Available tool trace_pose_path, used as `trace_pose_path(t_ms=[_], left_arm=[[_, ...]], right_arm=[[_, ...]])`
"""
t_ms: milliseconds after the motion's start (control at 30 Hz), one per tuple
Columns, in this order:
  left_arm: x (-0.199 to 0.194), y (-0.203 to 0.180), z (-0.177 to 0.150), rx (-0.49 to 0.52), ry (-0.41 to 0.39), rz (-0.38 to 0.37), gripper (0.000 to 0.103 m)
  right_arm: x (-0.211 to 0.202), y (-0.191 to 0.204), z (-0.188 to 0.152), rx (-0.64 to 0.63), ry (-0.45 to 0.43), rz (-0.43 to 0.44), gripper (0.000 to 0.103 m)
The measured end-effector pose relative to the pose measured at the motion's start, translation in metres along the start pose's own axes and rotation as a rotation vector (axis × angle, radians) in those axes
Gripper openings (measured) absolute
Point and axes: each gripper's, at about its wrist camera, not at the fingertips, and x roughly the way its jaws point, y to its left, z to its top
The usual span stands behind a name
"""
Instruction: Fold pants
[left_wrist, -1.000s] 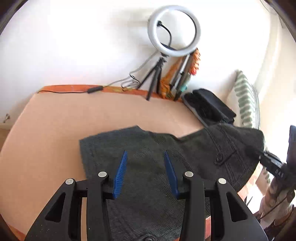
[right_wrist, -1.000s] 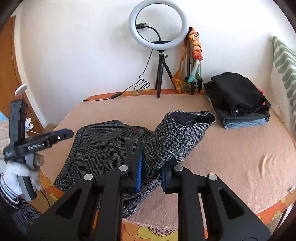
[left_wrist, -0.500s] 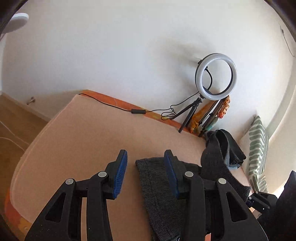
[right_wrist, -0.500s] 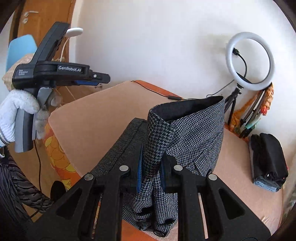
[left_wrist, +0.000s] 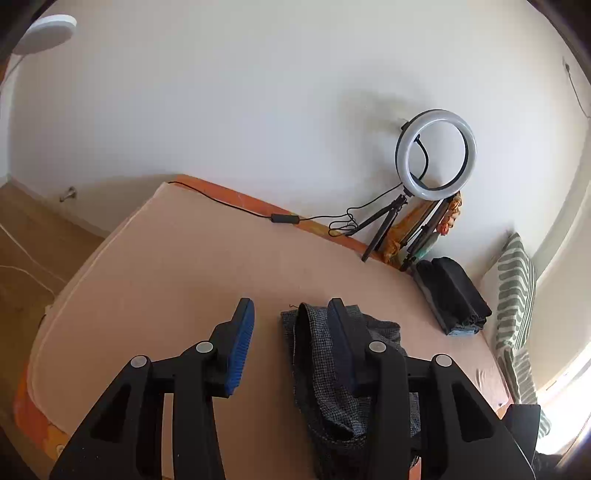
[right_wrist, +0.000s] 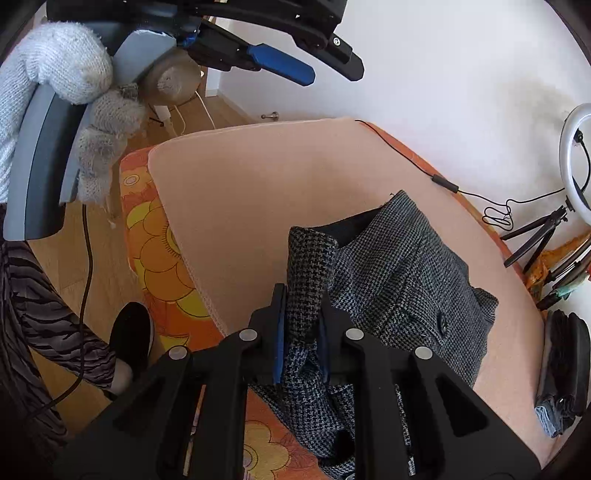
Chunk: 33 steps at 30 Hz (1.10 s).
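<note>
My right gripper (right_wrist: 301, 332) is pinching a raised fold of the pants (right_wrist: 399, 280), lying on the bed (right_wrist: 240, 192), long axis running away from me; my left gripper (left_wrist: 290, 343) is hovering spread, empty.

The lower part of the pants (right_wrist: 402, 280) is hidden behind the right tool (right_wrist: 301, 332) and cut off by the bottom edge. In the left wrist view, part of the pants (left_wrist: 317, 362) is covered by the left tool (left_wrist: 290, 332). The ring light (right_wrist: 576, 158) is cropped at the right edge.
</note>
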Motion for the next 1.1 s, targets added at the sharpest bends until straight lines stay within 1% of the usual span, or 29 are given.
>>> trace_pose_path(t_ms=[33,67,100,133,167,200,267,333,500,567,633,733,800,900,933,967,1000,1033,1067,1100], left_arm=[[0.001,-0.001,-0.001,0.006,0.006,-0.001,0.039],[0.001,-0.002,-0.003,0.01,0.011,-0.002,0.039],[0.001,-0.003,-0.005,0.012,0.018,-0.008,0.039],[0.002,-0.005,-0.006,0.015,0.025,-0.013,0.039],[0.002,-0.006,-0.008,0.018,0.03,-0.016,0.039],[0.001,-0.008,-0.01,0.019,0.036,-0.021,0.039],[0.0,-0.012,-0.013,0.02,0.048,-0.04,0.039],[-0.002,-0.019,-0.018,0.034,0.061,-0.059,0.039],[0.005,-0.052,-0.039,0.126,0.138,-0.111,0.039],[0.013,-0.064,-0.049,0.167,0.183,-0.123,0.039],[0.02,-0.072,-0.058,0.192,0.222,-0.13,0.039],[0.031,-0.077,-0.07,0.208,0.271,-0.122,0.039],[0.037,-0.078,-0.076,0.216,0.303,-0.116,0.039],[0.042,-0.075,-0.081,0.226,0.32,-0.108,0.039],[0.042,-0.073,-0.081,0.225,0.323,-0.107,0.039],[0.043,-0.07,-0.081,0.22,0.323,-0.103,0.039],[0.044,-0.067,-0.08,0.215,0.324,-0.101,0.039],[0.046,-0.065,-0.08,0.21,0.328,-0.099,0.039],[0.047,-0.063,-0.08,0.203,0.333,-0.099,0.039],[0.048,-0.061,-0.081,0.193,0.341,-0.102,0.039]], right_arm=[[-0.002,-0.003,-0.001,0.016,-0.004,0.022,0.018],[-0.007,-0.007,-0.002,0.04,-0.013,0.053,0.025],[-0.014,-0.011,-0.002,0.068,-0.027,0.093,0.03],[-0.022,-0.018,-0.005,0.099,-0.043,0.128,0.042],[-0.031,-0.026,-0.009,0.13,-0.065,0.164,0.051],[-0.04,-0.035,-0.014,0.159,-0.083,0.201,0.054],[-0.056,-0.06,-0.024,0.219,-0.117,0.238,0.055],[-0.066,-0.091,-0.036,0.297,-0.14,0.229,0.055],[-0.065,-0.184,-0.07,0.551,-0.172,0.141,0.055],[-0.055,-0.212,-0.077,0.605,-0.16,0.081,0.055],[-0.041,-0.231,-0.079,0.634,-0.133,0.053,0.055],[-0.01,-0.25,-0.077,0.642,-0.081,0.045,0.055],[0.007,-0.257,-0.076,0.651,-0.063,0.079,0.055],[0.025,-0.261,-0.074,0.67,-0.057,0.139,0.055],[0.028,-0.259,-0.073,0.658,-0.05,0.145,0.055],[0.031,-0.256,-0.071,0.638,-0.041,0.138,0.054],[0.035,-0.254,-0.069,0.621,-0.032,0.129,0.049],[0.04,-0.254,-0.068,0.619,-0.017,0.137,0.028],[0.044,-0.256,-0.068,0.635,-0.013,0.148,0.017],[0.044,-0.258,-0.069,0.655,-0.025,0.148,0.016]])
